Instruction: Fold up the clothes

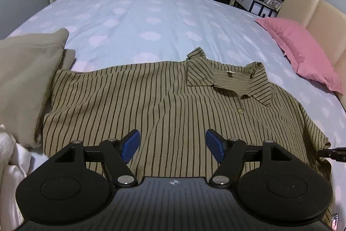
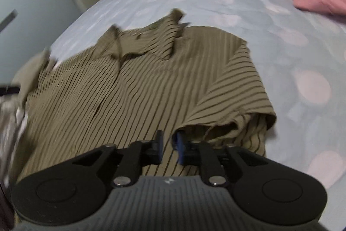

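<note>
**Striped polo shirt spread on the bed, both grippers above it**

A wide bed (image 1: 151, 14) fills both views, covered by a pale blue sheet with large pinkish dots. A pink pillow (image 1: 302, 49) lies at its head end, against a cream padded headboard (image 1: 313, 14).

On the near part of the sheet lies the olive polo shirt (image 1: 151, 96) with thin dark stripes, front side up, its collar (image 1: 227, 77) open and pointing toward the pillow. In the right wrist view one short sleeve (image 2: 233, 88) is folded over onto the body of the shirt, stripes running at an angle to the rest; this view is motion-blurred.

A plain beige garment (image 1: 26, 79) rests beside the shirt's hem, touching or slightly overlapping its edge. White fabric (image 1: 10, 157) bunches at the near left corner.

The left gripper (image 1: 173, 146) hangs over the shirt's lower half with its blue pads wide apart, holding nothing. The right gripper (image 2: 169, 146) sits by the folded sleeve with its jaws drawn close, a narrow gap left; whether cloth is pinched between them I cannot tell.
</note>
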The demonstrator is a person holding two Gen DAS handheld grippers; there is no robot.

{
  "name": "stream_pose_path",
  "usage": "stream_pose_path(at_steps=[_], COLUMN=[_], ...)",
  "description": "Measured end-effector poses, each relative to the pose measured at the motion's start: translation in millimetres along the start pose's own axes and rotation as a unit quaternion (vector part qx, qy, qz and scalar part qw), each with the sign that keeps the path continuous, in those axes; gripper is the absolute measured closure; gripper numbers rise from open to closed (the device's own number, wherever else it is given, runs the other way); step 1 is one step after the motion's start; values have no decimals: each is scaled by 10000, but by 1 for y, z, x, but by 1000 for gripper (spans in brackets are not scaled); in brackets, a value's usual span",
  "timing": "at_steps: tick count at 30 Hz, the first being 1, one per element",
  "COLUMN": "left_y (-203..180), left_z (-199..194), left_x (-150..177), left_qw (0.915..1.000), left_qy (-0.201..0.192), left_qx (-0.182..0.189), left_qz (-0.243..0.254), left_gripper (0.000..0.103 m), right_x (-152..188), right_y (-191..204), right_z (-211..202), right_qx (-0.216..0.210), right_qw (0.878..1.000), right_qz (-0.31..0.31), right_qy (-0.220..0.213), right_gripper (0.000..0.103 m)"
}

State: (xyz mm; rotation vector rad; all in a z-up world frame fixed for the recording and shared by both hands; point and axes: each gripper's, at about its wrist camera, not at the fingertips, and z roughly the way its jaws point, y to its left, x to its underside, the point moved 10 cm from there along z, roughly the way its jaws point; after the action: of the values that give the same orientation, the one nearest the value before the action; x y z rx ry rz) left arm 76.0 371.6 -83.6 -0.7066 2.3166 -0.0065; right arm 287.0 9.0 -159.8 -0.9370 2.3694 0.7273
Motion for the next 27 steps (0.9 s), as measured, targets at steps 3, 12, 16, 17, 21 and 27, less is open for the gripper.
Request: stream_pose_path(at_steps=[3,12,16,17,21,27], left_y=[1,10,11,11,9,8], left_z=[1,5,8,8,11,17], left_x=[2,6,8,9,12,17], left_qw=[9999,9994,9990,9990,9988,9982], left_qy=[106,288,371,386,450,566], left_qx=[19,-16,-31,-22,-4,-29], left_qz=[-14,-163,-231,-235,-204,-181], left_gripper=[37,37,37,37,37,37], right_x=[-5,-32,-29,-26,-6,13], right_y=[-4,-77,-118,-129,-167,-196], right_z=[-15,-66,-74,-73,-61,-48], right_qx=[-71,502,1154,1354,2186,2567], right_qw=[9997,9908,9810,9774,9629,9556], right_qz=[-74,637,1018,1147,1366,1378], right_qy=[-219,-1083,-1184,-1152,-794,-444], right_gripper=[77,77,77,77,77,77])
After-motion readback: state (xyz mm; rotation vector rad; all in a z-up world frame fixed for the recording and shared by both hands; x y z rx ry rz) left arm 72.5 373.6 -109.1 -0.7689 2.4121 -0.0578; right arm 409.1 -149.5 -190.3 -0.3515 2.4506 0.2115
